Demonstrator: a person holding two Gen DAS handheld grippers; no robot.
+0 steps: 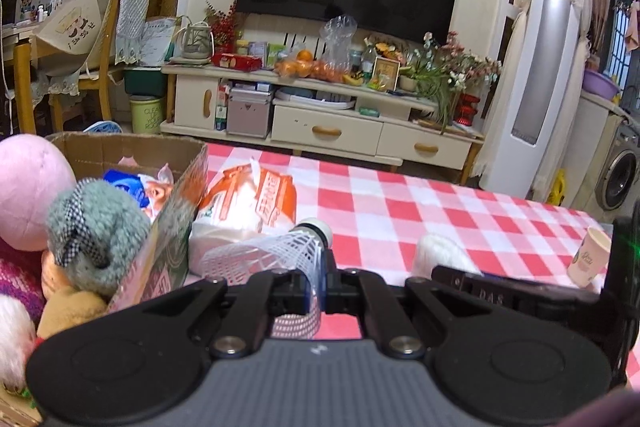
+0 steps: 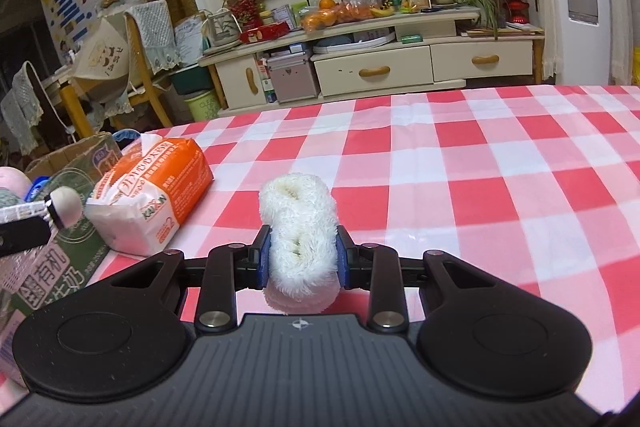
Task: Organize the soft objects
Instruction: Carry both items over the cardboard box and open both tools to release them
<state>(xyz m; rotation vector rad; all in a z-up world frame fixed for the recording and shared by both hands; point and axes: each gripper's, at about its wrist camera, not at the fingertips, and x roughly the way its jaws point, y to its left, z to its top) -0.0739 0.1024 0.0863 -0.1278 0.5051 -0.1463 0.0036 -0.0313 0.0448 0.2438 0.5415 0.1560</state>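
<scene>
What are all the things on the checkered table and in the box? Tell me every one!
tablecloth: one, red and white checks, covers the table
cardboard box: one, brown, left end of table, full of soft things
pink plush: one, pink, in box
grey-green plush: one, checked ribbon, in box
tissue pack: one, orange and white, beside box
shuttlecock: one, white, in left hand-held gripper
fluffy roll: one, white, in right hand-held gripper
paper cup: one, pale, right edge of table
left hand-held gripper: black, shut on shuttlecock
right hand-held gripper: black, shut on fluffy roll
</scene>
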